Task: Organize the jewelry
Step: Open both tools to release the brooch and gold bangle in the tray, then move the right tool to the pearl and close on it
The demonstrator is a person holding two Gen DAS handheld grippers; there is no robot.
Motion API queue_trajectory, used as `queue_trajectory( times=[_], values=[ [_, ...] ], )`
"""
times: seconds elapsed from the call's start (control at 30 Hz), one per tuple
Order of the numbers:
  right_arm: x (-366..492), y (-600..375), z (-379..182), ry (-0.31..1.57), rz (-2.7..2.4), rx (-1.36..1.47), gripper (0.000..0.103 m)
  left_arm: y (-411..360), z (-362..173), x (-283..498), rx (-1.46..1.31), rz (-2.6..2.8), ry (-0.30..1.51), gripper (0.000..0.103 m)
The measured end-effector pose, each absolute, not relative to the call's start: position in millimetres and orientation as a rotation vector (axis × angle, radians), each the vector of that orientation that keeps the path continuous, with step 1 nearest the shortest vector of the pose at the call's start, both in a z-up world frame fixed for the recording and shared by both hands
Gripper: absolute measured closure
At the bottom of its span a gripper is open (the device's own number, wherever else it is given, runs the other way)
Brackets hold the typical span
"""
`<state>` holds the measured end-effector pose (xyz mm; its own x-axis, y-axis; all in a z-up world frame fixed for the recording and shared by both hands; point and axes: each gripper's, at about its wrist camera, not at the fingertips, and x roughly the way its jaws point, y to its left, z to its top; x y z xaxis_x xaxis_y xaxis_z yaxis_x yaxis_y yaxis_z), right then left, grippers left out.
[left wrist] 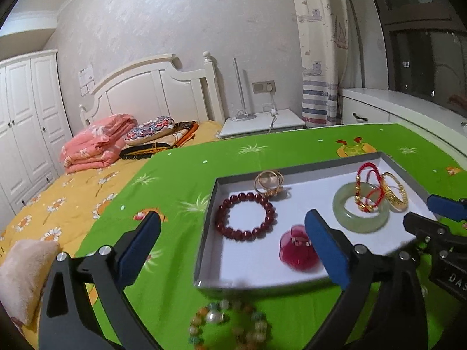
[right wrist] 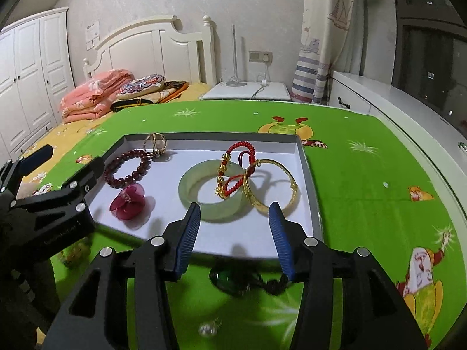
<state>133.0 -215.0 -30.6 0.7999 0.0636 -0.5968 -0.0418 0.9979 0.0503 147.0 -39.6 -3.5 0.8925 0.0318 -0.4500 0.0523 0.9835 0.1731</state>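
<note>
A grey tray [left wrist: 300, 172] with a white floor holds a dark red bead bracelet [left wrist: 248, 197], gold rings [left wrist: 268, 182], a red flower piece [left wrist: 294, 250], a jade bangle [left wrist: 362, 226], a red cord bracelet [left wrist: 366, 175] and a gold bangle [left wrist: 397, 201]. My left gripper [left wrist: 233, 218] hangs wide open over the tray's near left part, holding nothing. A pastel bead bracelet [left wrist: 230, 326] lies on the cloth below it. My right gripper [right wrist: 234, 209] is open and empty before the jade bangle [right wrist: 186, 186] and gold bangle [right wrist: 252, 197]. A green pendant [right wrist: 224, 280] on a black cord lies under it.
The tray [right wrist: 309, 180] sits on a green cartoon cloth [right wrist: 364, 189]. A small pearl piece [right wrist: 208, 328] lies near the front. A yellow bed [left wrist: 58, 204] with folded bedding is on the left, and a white cabinet [right wrist: 394, 110] runs along the right.
</note>
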Motion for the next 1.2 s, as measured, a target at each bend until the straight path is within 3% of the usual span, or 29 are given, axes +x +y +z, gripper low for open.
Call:
queue_trajectory(
  times=[0.23,0.83,1.2],
  values=[
    [102,-206,-31,0.62,0.1,0.04,0.049,-13,-6,114,0.145,-0.025,0.472,0.005],
    [53,-205,-50,0.635,0.099,0.0,0.049,16,-26,58,0.176,-0.046,0.456,0.005],
    [56,-205,-55,0.647,0.109,0.013,0.049,21,-36,64,0.158,-0.061,0.492,0.005]
  ],
)
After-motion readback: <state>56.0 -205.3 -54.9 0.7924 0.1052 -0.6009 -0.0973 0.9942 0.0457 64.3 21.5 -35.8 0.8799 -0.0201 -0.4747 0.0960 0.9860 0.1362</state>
